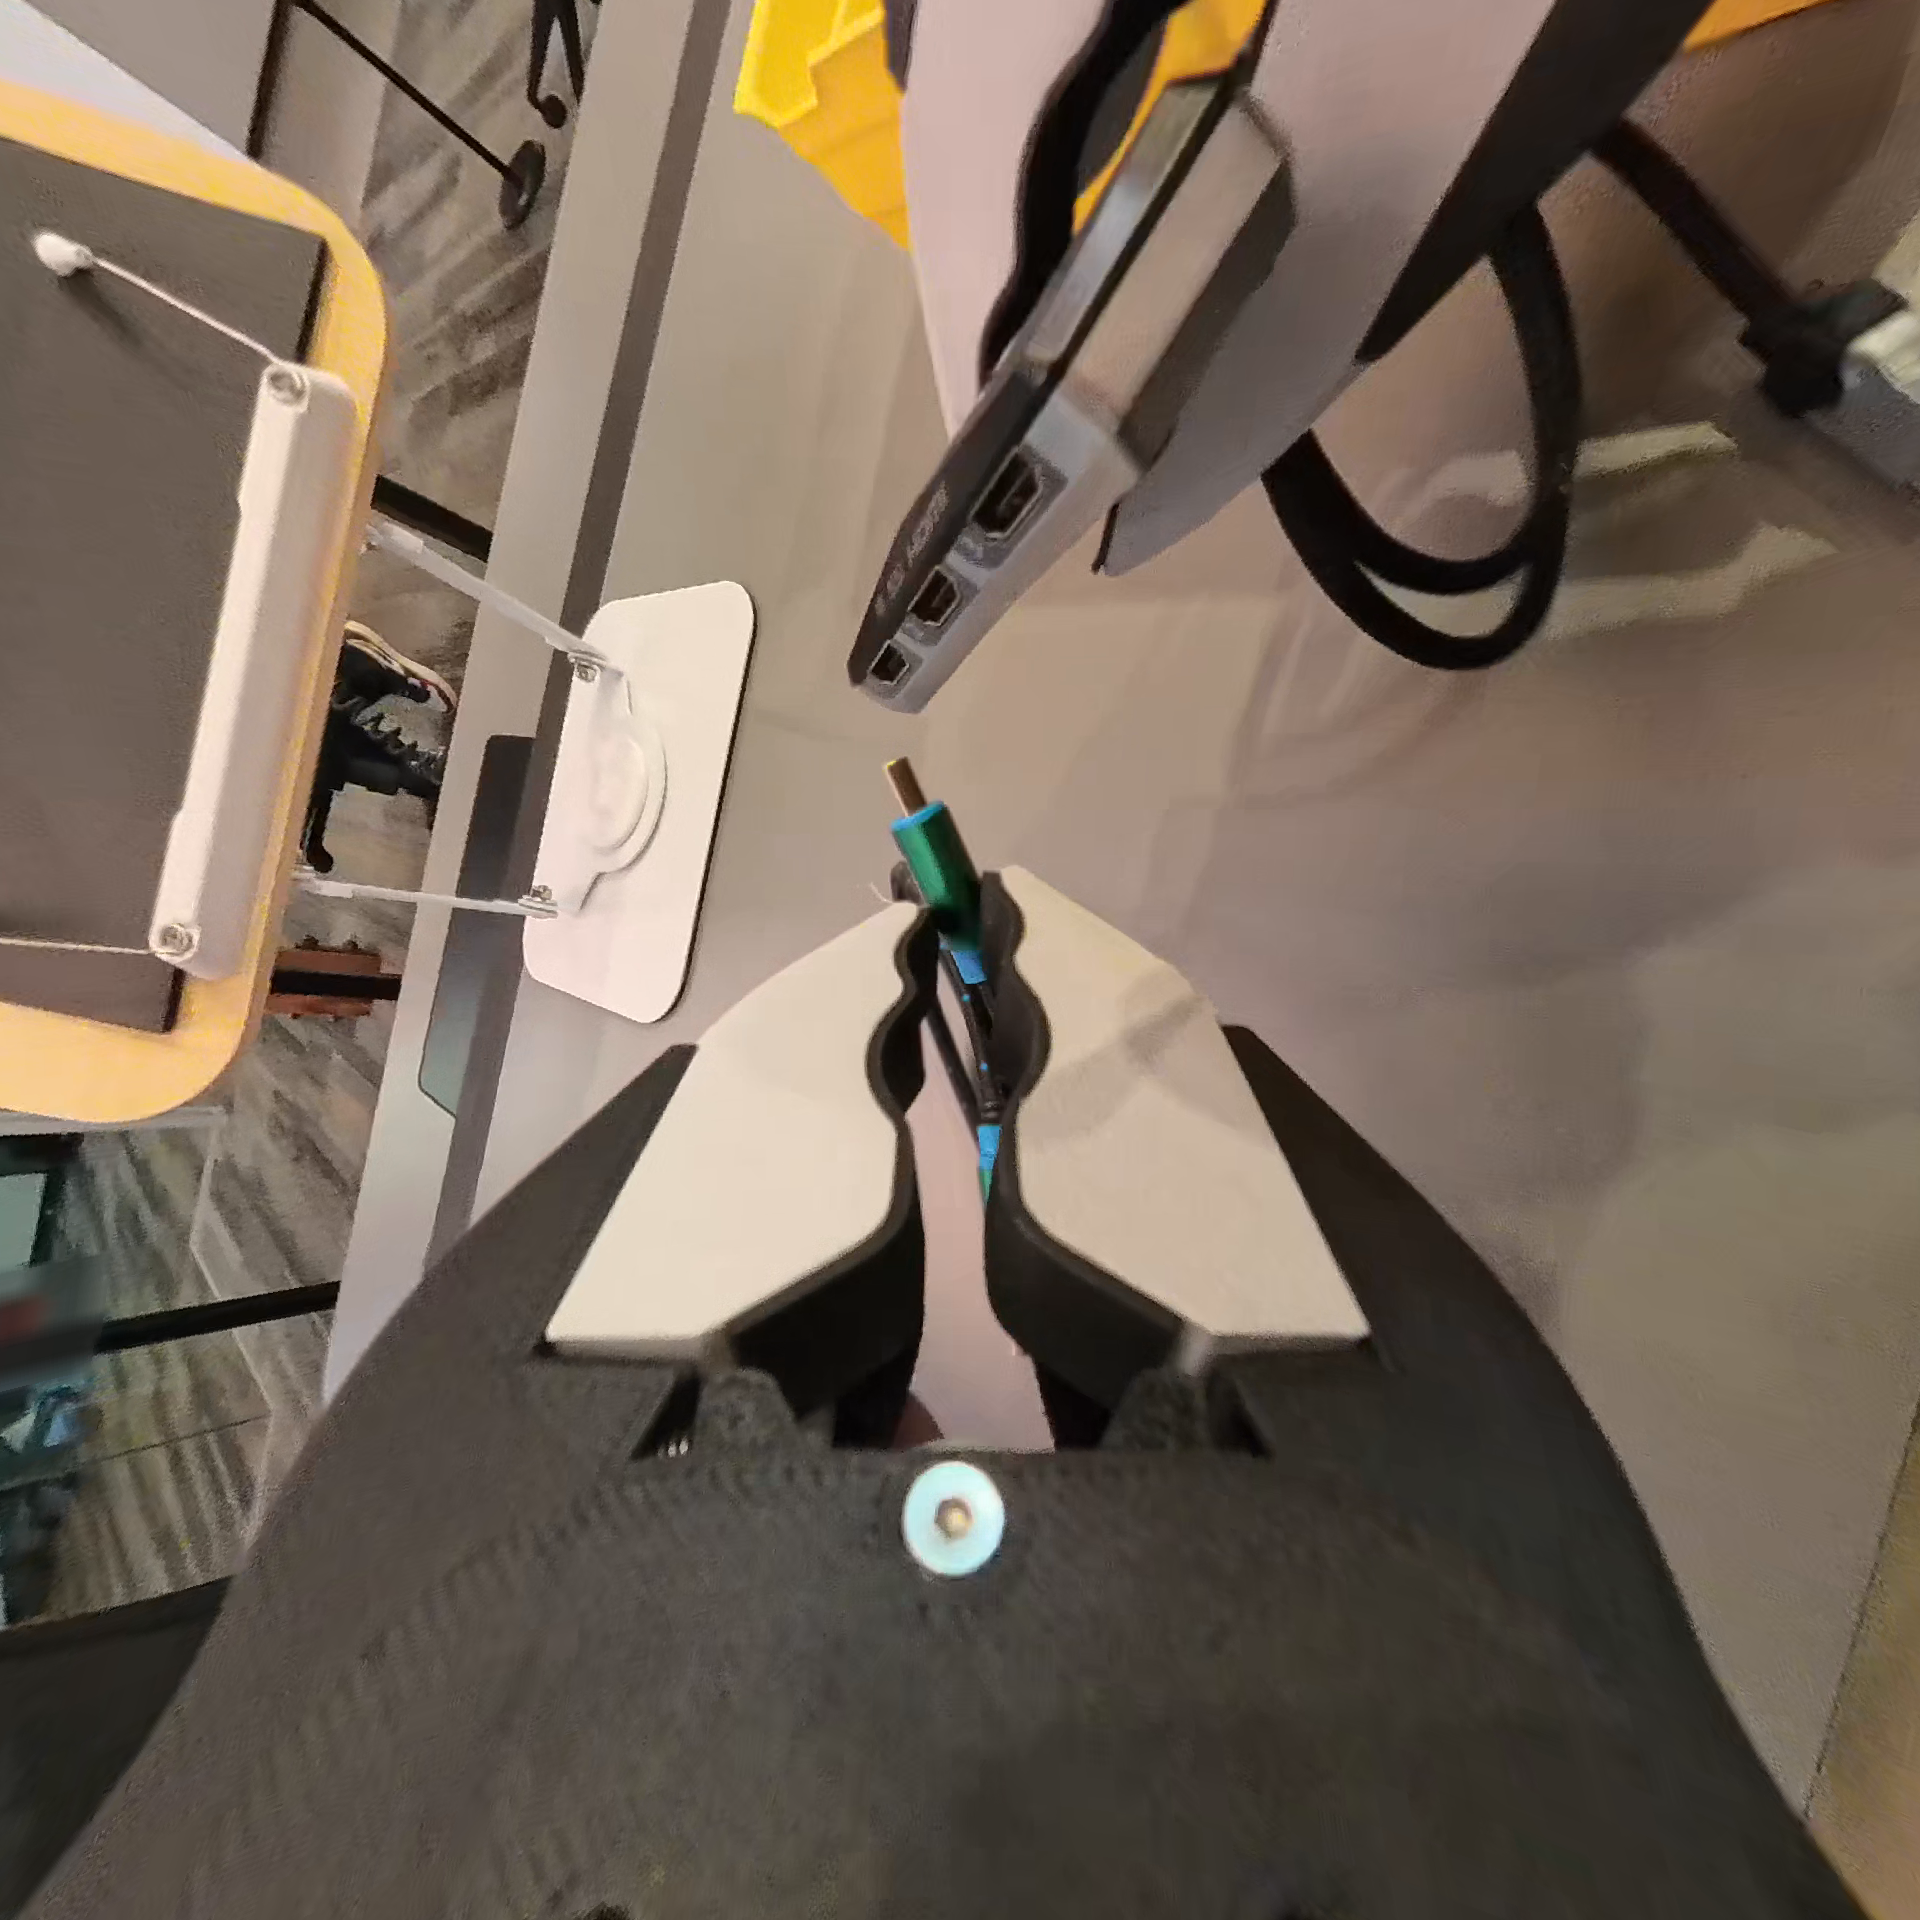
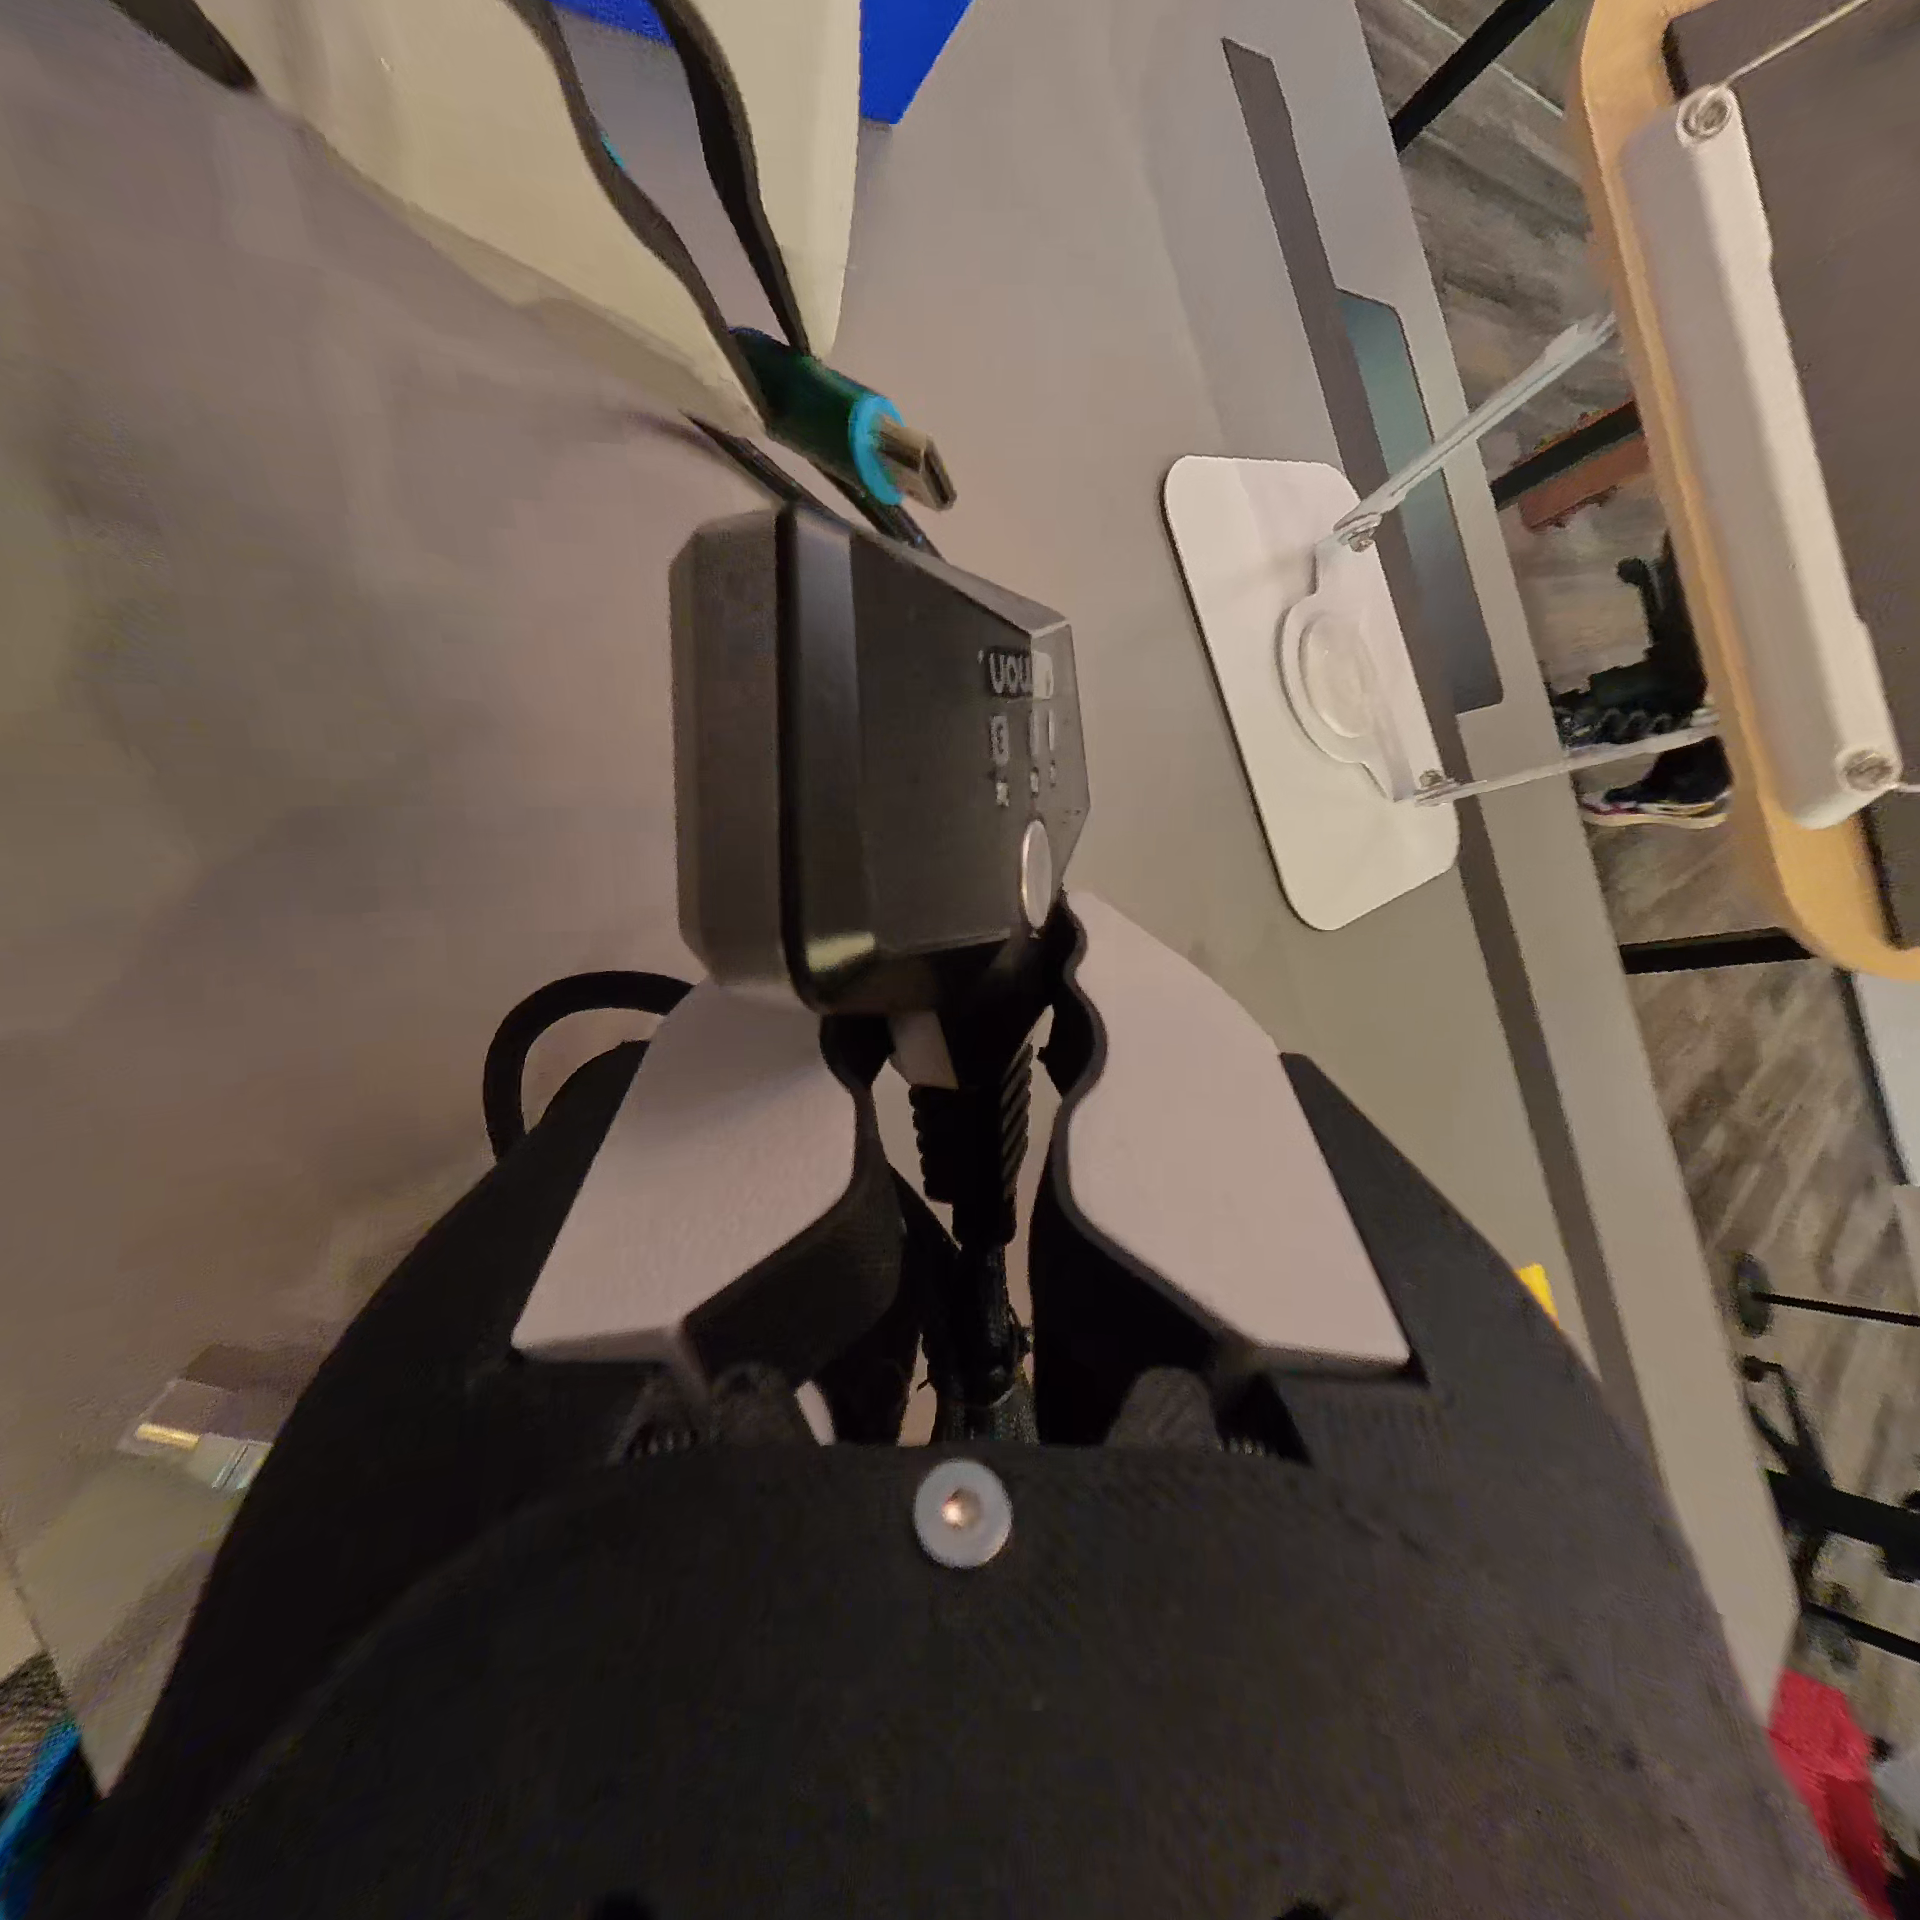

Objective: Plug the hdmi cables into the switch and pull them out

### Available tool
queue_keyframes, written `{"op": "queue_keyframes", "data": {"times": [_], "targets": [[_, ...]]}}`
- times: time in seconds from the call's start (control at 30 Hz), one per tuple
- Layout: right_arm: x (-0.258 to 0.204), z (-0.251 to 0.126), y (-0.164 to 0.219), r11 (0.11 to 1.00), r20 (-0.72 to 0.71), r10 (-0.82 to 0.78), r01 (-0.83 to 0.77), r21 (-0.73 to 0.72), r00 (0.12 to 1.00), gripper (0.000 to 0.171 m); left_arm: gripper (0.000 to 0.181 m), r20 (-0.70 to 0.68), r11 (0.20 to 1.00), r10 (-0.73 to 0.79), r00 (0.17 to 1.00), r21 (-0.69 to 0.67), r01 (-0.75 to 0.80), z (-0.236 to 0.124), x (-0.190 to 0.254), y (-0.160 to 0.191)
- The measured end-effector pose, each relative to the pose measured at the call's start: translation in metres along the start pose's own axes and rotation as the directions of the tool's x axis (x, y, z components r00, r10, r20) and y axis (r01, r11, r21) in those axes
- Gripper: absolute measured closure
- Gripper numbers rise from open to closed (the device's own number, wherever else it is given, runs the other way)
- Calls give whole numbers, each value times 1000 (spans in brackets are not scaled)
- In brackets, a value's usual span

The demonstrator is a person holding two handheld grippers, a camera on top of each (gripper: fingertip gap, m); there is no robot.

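Observation:
My left gripper (image 1: pixel 951 902) is shut on a green HDMI plug (image 1: pixel 935 847), whose gold tip points up toward the switch. The black and grey HDMI switch (image 1: pixel 1049 488) hangs above it, held between the right gripper's fingers, with three empty ports (image 1: pixel 935 603) facing the plug a short gap away. In the right wrist view my right gripper (image 2: pixel 966 1013) is shut on the near end of the switch (image 2: pixel 873 748), where a black cable (image 2: pixel 971 1143) enters. The green plug (image 2: pixel 831 416) hovers just past the switch's far end.
A grey table (image 1: pixel 1351 987) lies under both grippers. A white plate with a clear stand (image 1: pixel 644 810) sits near its edge and also shows in the right wrist view (image 2: pixel 1340 686). The stand carries a wood-rimmed black board (image 1: pixel 156 623). A black cable loop (image 1: pixel 1507 499) lies on the table. My hands' fingertips stand some 8 cm from each other.

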State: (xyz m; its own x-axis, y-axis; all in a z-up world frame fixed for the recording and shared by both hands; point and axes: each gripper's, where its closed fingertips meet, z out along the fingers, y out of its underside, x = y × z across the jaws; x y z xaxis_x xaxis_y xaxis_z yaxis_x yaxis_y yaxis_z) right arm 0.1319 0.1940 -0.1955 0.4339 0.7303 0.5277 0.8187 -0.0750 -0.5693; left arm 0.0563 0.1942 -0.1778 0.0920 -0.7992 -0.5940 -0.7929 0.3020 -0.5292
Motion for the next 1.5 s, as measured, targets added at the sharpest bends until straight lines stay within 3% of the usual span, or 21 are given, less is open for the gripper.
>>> {"op": "queue_keyframes", "data": {"times": [0.03, 0.47, 1.1, 1.5], "targets": [[0, 0, 0, 1000, -10, -24, 23, -9, 1000, 144, 174, 4, 1000, 24, 1000, -7, -24, -2, 0, 0], [-3, 9, 6, 960, -18, -255, 251, -126, 967, 144, 175, -13, 965, 250, 968, -80, -250, 7, 13, 2], [-6, 16, 22, 952, 51, -196, 203, -228, 979, 144, 174, 38, 872, 461, 887, -208, -444, 19, 15, 4], [-9, 19, 27, 947, 67, -180, 191, -257, 981, 144, 174, 41, 850, 477, 878, -276, -449, 26, 15, 8]]}}
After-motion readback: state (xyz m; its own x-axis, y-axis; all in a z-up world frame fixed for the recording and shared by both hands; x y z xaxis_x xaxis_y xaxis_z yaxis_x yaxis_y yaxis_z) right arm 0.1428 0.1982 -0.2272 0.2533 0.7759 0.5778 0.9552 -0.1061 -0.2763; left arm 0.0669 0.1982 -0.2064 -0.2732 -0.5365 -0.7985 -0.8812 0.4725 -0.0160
